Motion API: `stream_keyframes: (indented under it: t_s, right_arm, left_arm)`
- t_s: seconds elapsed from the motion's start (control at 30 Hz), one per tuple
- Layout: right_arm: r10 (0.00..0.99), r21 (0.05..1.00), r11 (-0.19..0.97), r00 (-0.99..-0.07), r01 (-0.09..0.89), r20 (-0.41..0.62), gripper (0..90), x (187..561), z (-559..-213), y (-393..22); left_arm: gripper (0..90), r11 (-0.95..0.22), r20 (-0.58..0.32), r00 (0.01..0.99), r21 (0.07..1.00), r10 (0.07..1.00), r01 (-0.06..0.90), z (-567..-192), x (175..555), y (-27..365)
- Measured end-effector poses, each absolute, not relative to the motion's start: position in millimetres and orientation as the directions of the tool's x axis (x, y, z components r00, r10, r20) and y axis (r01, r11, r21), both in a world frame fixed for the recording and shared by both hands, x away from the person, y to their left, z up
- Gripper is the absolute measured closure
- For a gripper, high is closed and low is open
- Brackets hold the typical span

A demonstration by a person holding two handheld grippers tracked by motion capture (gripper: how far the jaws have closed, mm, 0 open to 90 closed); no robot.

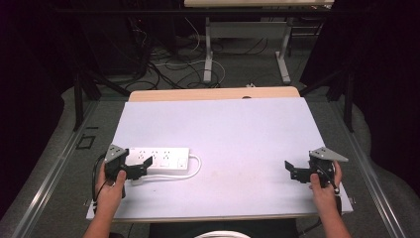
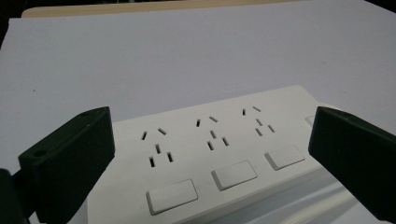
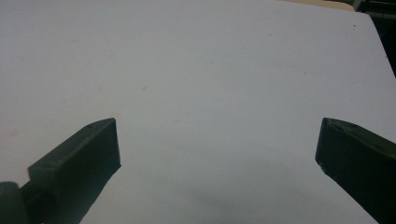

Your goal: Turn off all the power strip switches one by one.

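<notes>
A white power strip (image 1: pixel 158 159) with three sockets and three switches lies on the left of the white table top (image 1: pixel 223 134), its white cable (image 1: pixel 195 168) looping back along its near side. My left gripper (image 1: pixel 140 167) hovers at the strip's near left end, jaws wide apart. In the left gripper view the strip (image 2: pixel 215 154) sits between and beyond the two black jaws, untouched by the gripper (image 2: pixel 210 154). My right gripper (image 1: pixel 288 168) is held near the table's right edge, open. Between the jaws of the right gripper (image 3: pixel 217 149) lies just bare table.
The table's wooden far edge (image 1: pixel 213 93) borders a floor with tangled cables (image 1: pixel 168 64) and another table's white legs (image 1: pixel 208 54). Dark frame posts (image 1: pixel 78 101) stand at both sides. A white round object (image 1: pixel 223 234) shows at the bottom edge.
</notes>
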State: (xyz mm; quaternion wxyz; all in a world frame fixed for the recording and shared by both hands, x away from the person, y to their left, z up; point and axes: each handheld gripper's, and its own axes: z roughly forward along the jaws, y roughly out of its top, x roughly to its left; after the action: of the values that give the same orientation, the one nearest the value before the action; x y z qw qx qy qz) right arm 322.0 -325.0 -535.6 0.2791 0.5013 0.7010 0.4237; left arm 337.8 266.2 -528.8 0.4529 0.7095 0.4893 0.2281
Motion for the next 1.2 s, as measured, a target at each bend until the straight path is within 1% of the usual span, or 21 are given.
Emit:
stream_keyframes:
  t_s: [0.3,0.5,0.57,0.7,0.83,1.0,1.07,1.1,1.2]
  right_arm:
    - [0.936,0.867,0.149,-0.351,0.476,0.032,0.0,321,-536,-326]
    - [0.933,0.868,0.144,-0.357,0.474,0.04,0.0,321,-536,-325]
    - [0.936,0.871,0.142,-0.35,0.471,0.037,0.0,321,-536,-324]
    - [0.932,0.867,0.145,-0.36,0.477,0.042,0.0,321,-536,-324]
    - [0.93,0.867,0.154,-0.366,0.474,0.035,0.0,321,-537,-324]
    - [0.931,0.864,0.155,-0.364,0.478,0.035,0.0,321,-536,-322]
    - [0.932,0.867,0.156,-0.362,0.473,0.03,0.0,321,-536,-322]
    - [0.932,0.867,0.156,-0.362,0.473,0.03,0.0,321,-536,-322]
    - [0.93,0.864,0.159,-0.367,0.477,0.031,0.0,320,-536,-322]
  left_arm:
    - [0.5,-0.099,-0.133,0.416,0.866,0.9,0.49,-528,337,268]
    - [0.5,-0.107,-0.127,0.416,0.862,0.9,0.495,-527,337,265]
    - [0.6,-0.124,-0.116,0.426,0.86,0.897,0.495,-525,337,264]
    - [0.5,-0.125,-0.121,0.44,0.863,0.89,0.49,-522,337,262]
    - [0.6,-0.143,-0.102,0.448,0.866,0.888,0.48,-519,336,256]
    - [10.0,-0.148,-0.109,0.462,0.862,0.88,0.485,-516,338,249]
    - [16.5,-0.141,-0.118,0.464,0.862,0.878,0.487,-514,338,246]
    - [16.5,-0.142,-0.117,0.465,0.863,0.878,0.485,-513,338,246]
    - [22.1,-0.136,-0.13,0.473,0.862,0.871,0.488,-511,340,243]
